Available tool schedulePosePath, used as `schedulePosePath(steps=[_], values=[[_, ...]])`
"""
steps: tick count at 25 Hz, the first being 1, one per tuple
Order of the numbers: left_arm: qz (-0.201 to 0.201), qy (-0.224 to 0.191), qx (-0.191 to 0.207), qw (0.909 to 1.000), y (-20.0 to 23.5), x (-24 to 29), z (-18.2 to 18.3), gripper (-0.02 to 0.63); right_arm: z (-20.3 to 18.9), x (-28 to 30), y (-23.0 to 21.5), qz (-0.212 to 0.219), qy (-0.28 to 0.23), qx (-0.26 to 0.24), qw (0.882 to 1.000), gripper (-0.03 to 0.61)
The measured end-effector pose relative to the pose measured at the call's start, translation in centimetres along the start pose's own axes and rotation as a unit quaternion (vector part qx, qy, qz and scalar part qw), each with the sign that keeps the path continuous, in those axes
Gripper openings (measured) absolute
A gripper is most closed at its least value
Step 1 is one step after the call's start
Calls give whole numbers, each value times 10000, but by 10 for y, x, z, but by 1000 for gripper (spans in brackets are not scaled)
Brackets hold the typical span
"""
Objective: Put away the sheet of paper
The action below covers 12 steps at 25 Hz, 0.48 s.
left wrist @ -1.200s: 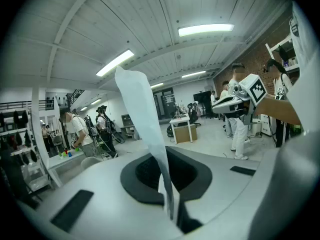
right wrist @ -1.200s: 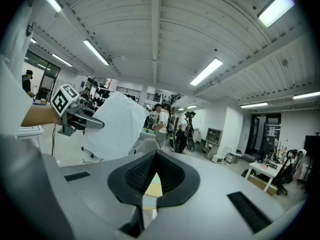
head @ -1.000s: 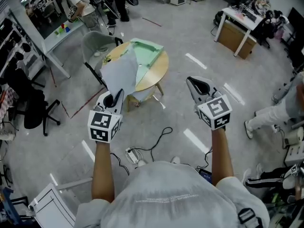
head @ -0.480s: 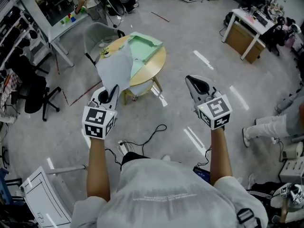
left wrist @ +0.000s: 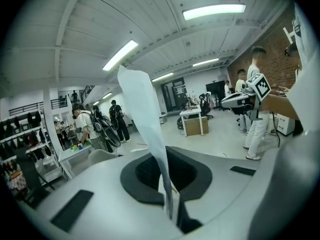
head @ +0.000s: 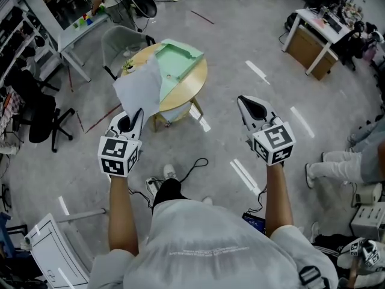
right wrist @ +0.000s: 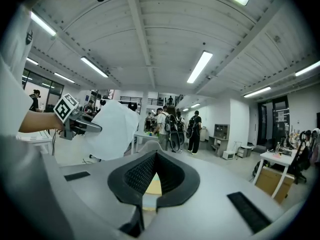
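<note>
In the head view my left gripper (head: 136, 115) is shut on the lower edge of a white sheet of paper (head: 139, 90). The sheet stands up from the jaws and partly hides the near left side of a round wooden table (head: 191, 88). On that table lies a light green folder (head: 178, 61). From the left gripper view the paper (left wrist: 142, 105) rises as a curled strip out of the closed jaws of the left gripper (left wrist: 169, 194). My right gripper (head: 244, 104) hangs over bare floor right of the table, shut and holding nothing. The right gripper (right wrist: 150, 176) faces the table.
A grey chair (head: 121, 41) stands behind the table and a black office chair (head: 37, 110) is at the left. A cable and power strip (head: 180, 174) lie on the floor at my feet. A white desk (head: 313, 27) is at the far right; a person's legs (head: 343, 160) are at the right.
My left gripper has shifted left with the paper in it. The table has slid a little up and left in the head view. The right gripper has stayed shut.
</note>
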<state>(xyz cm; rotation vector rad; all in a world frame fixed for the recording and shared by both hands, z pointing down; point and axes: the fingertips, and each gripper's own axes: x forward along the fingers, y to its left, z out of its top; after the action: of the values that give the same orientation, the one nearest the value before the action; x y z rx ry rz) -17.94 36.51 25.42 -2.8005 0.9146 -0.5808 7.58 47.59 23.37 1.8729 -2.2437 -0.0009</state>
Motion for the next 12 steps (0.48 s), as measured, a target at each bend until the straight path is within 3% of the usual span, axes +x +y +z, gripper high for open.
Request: schedulePosePath(steps=[5,12], values=[[-186,-39,-78,9998,33,46,-10,17,-4,42,-12,-127,215,-38,9997,26],[-505,-97,-227,9984,109,138,-17,17,6,143,-40,-360,369,-112,9986,26]])
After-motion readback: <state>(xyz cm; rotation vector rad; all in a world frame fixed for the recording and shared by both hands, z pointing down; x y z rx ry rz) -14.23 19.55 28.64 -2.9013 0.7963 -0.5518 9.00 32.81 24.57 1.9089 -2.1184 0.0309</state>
